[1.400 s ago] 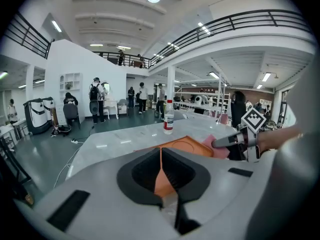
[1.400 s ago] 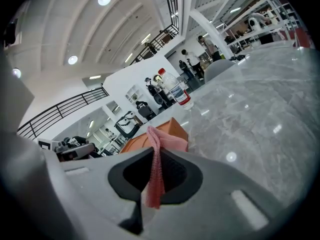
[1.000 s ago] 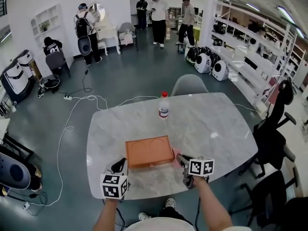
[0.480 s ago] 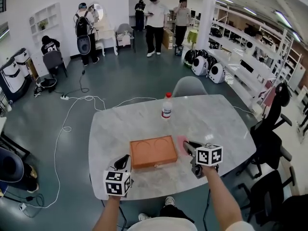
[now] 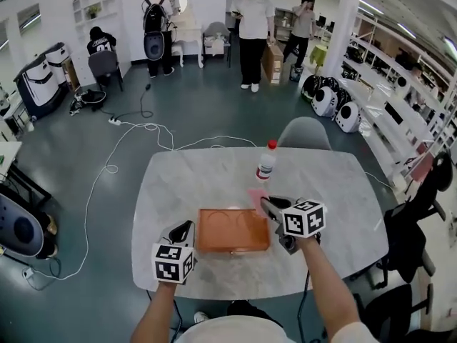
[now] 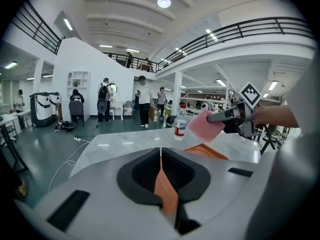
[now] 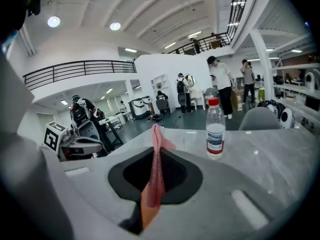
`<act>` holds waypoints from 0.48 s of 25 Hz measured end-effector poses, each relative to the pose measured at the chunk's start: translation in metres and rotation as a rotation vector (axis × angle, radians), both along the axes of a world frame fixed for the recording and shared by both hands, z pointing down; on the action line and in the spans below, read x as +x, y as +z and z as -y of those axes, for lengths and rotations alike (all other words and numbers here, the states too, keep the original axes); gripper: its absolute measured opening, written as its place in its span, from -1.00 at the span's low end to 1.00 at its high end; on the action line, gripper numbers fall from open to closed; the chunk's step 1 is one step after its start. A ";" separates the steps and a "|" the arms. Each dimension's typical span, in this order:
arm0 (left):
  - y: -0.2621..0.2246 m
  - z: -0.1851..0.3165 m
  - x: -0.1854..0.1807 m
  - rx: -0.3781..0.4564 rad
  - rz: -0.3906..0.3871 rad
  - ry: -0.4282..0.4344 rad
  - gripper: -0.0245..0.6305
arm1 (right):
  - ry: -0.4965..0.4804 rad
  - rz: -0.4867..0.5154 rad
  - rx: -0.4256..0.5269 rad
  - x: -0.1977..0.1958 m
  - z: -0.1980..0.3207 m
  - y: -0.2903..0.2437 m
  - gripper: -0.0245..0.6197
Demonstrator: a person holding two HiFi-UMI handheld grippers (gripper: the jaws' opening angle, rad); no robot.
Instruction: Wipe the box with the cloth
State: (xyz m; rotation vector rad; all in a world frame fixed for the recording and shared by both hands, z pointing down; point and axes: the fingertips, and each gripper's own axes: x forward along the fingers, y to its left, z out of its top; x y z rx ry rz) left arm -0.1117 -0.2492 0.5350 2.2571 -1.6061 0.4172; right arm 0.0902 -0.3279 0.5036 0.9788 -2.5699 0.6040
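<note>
Closest to you, your left gripper [image 5: 183,230] sits low over the near left part of the table [image 5: 335,191]. Its jaws are pressed together with nothing between them, and only a thin orange strip shows along the seam. Its tip lies just beside the left edge of the box [image 5: 232,230] without gripping it. The box is flat and orange-brown, with two shallow round recesses in its top. It lies on the marble straight in front of you, between your two grippers. Your right gripper [image 5: 266,205] is at the box's right side and points toward its far right corner. Its jaws are clamped on the cloth [image 7: 156,169], a pink piece that stands up edge-on out of the seam. In the head view the cloth hangs just over that far right corner, but you cannot tell whether it touches the box. Farther along the table and a little to the right stands a bottle [image 5: 266,161], upright, clear, with a red cap, well apart from the box. A grey chair [image 5: 304,133] is tucked in at the far edge of the table. On the dark floor to the left a white cable [image 5: 107,168] trails away. Several people [image 5: 253,28] stand at the back of the room.
</note>
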 end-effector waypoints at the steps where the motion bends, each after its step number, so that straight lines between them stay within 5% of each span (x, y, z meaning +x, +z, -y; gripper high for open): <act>1: 0.002 0.003 -0.001 -0.004 -0.002 -0.018 -0.88 | -0.040 -0.008 0.001 -0.008 0.005 0.002 -0.87; 12: 0.024 0.021 -0.019 -0.051 -0.009 -0.171 -0.87 | -0.641 -0.184 0.017 -0.132 0.027 0.042 -0.87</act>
